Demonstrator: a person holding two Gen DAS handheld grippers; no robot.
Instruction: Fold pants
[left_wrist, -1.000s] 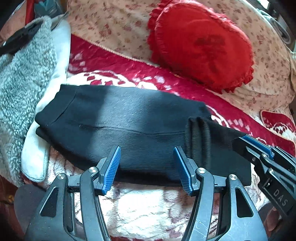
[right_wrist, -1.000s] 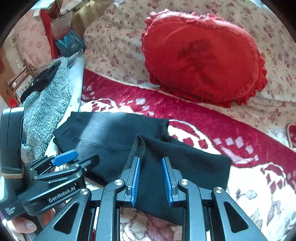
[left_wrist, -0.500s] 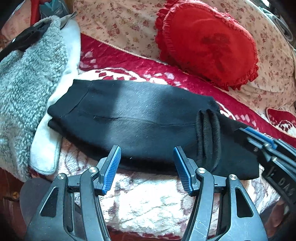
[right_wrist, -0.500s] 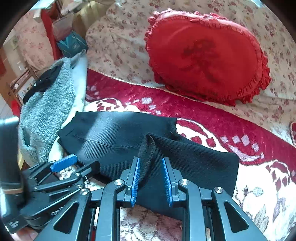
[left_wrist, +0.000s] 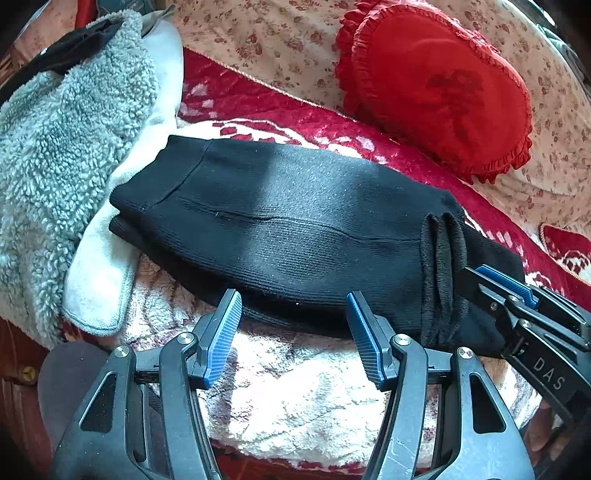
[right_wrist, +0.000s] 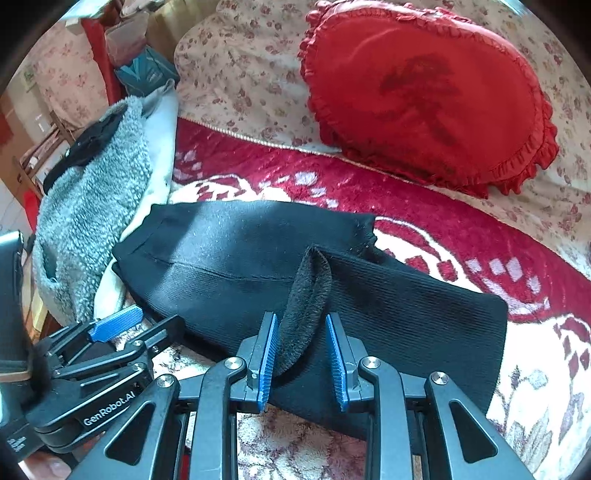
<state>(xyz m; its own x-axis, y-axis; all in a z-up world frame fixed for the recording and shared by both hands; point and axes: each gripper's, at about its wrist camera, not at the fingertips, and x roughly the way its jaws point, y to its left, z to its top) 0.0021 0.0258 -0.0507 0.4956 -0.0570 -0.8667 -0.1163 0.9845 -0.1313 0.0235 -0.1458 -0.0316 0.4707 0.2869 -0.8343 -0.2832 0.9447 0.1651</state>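
Black knit pants (left_wrist: 295, 214) lie folded lengthwise across a red and white blanket (left_wrist: 295, 398). My left gripper (left_wrist: 293, 299) is open at the pants' near edge, its blue pads clear of the cloth. At the right end a fuzzy turned-up cuff (right_wrist: 306, 295) stands in a loop between the jaws of my right gripper (right_wrist: 300, 317). Those jaws are opening: the cuff leans on the left pad and the right pad stands off it. The right gripper (left_wrist: 491, 280) also shows in the left wrist view, beside the cuff (left_wrist: 441, 277). The left gripper (right_wrist: 122, 325) shows low left in the right wrist view.
A red heart-shaped pillow (left_wrist: 436, 85) leans on the floral sofa back (left_wrist: 277, 44) behind the pants. A grey fleece garment (left_wrist: 62, 147) and a white cloth (left_wrist: 99, 273) lie against the pants' left end. A hand (right_wrist: 48, 467) holds the left gripper.
The left gripper has drawn back, so its pads are nearer the pants' front edge. The right gripper's pads have spread apart around the cuff, which they pinched before.
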